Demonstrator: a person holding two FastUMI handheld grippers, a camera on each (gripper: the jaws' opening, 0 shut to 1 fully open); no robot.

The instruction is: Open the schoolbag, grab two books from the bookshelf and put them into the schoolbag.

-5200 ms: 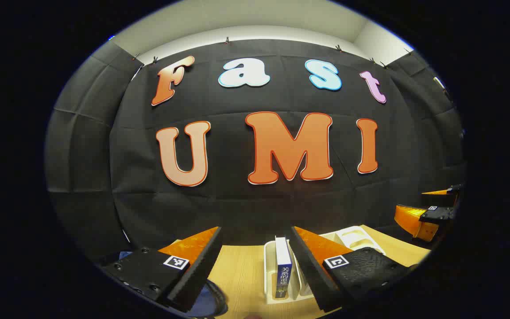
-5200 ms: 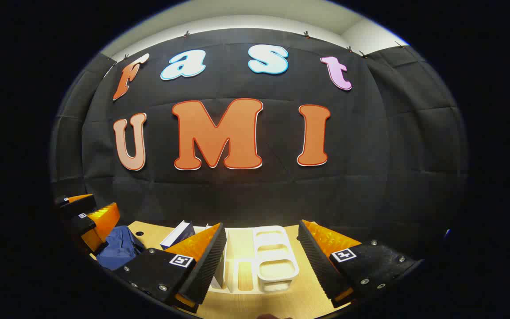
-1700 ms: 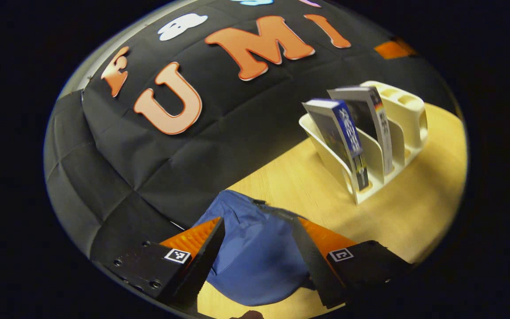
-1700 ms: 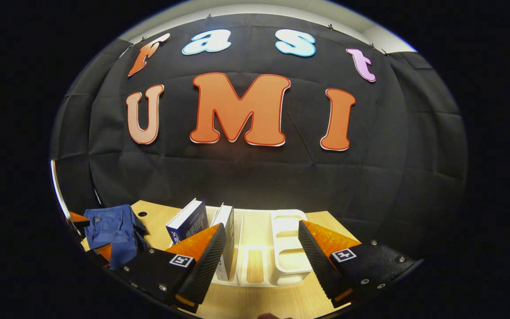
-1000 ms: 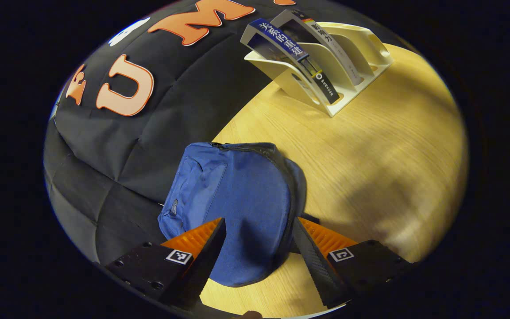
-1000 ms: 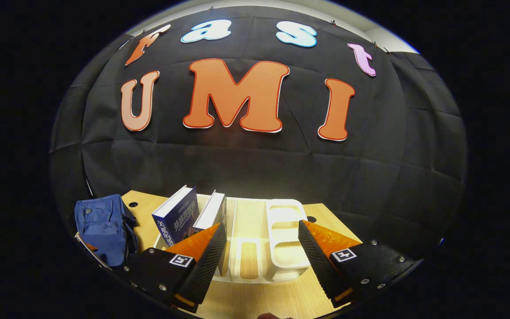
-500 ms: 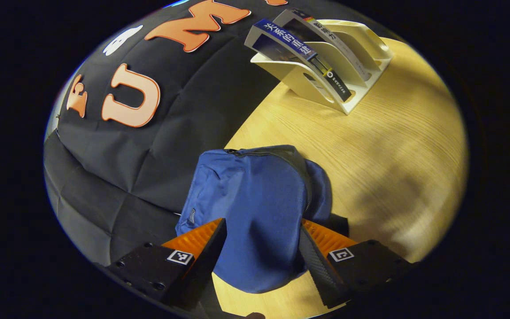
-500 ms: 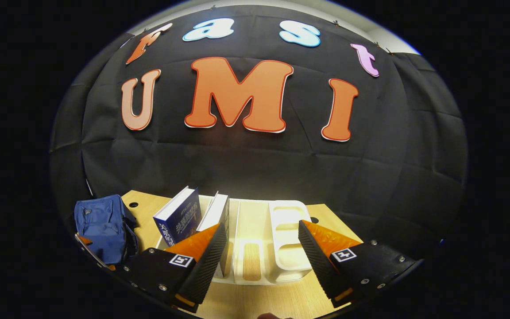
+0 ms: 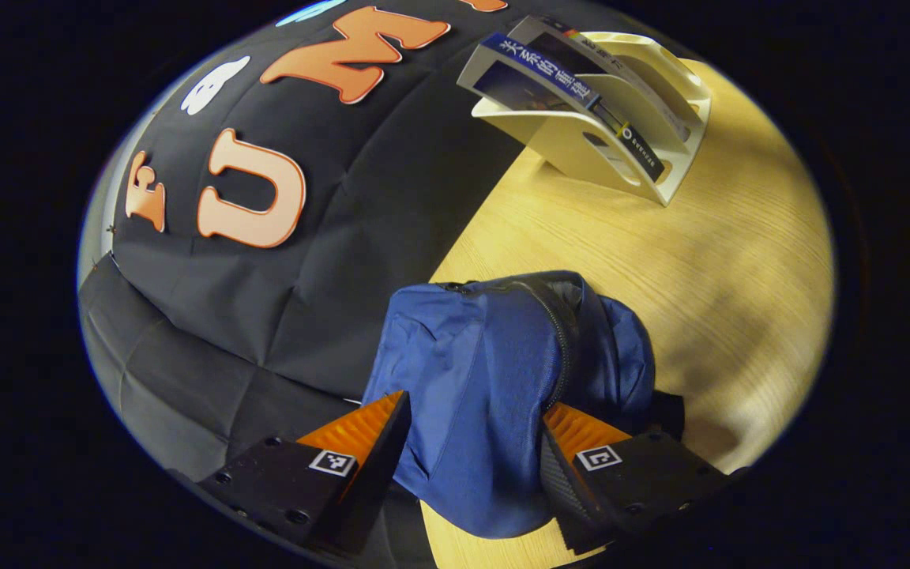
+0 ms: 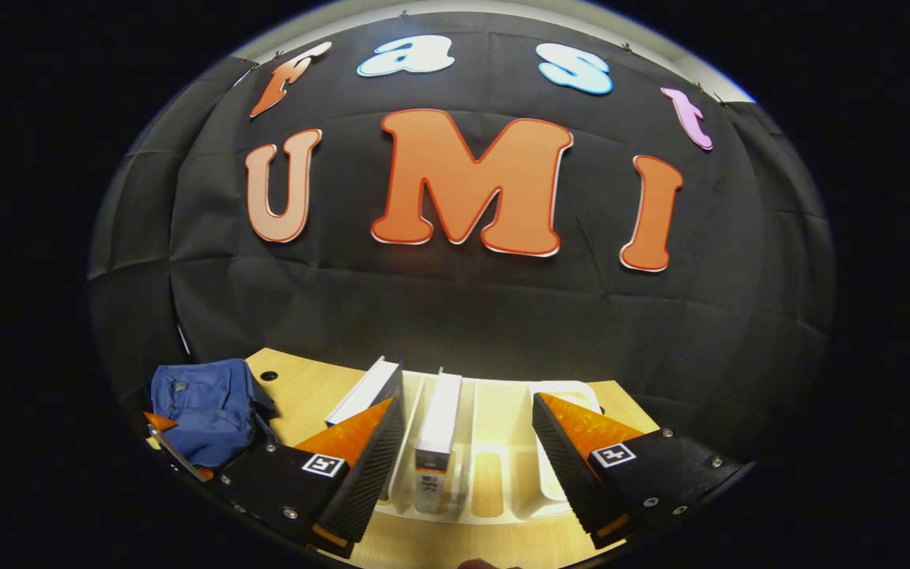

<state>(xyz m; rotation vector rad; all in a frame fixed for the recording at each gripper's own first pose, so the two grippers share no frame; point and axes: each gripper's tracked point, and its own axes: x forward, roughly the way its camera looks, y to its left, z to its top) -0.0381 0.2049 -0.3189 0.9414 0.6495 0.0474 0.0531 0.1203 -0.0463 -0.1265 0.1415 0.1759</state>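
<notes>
The blue schoolbag [image 9: 486, 379] stands on the wooden table [image 9: 700, 261] by the black wall, its dark zip line [image 9: 564, 348] curving over the top. My left gripper [image 9: 475, 407] is open and straddles the bag's near end, with fabric filling the gap between its fingers. A cream bookshelf rack [image 9: 581, 150] at the far side holds two leaning books, a blue-spined one [image 9: 550, 67] and a second [image 9: 573, 39] behind it. In the right gripper view, my right gripper [image 10: 467, 442] is open just before the rack [image 10: 502, 474], and one book's [image 10: 439, 419] white edge lies between its fingers.
In the right gripper view the other book [image 10: 364, 399] leans left of my left finger, and the schoolbag [image 10: 206, 407] lies at the table's far left. The rack's right compartments [image 10: 565, 395] hold nothing. The black cloth wall runs close behind everything.
My left gripper has swung down and closed in on the schoolbag, which now sits between its fingers. My right gripper has shifted along the rack, bringing one book between its fingers.
</notes>
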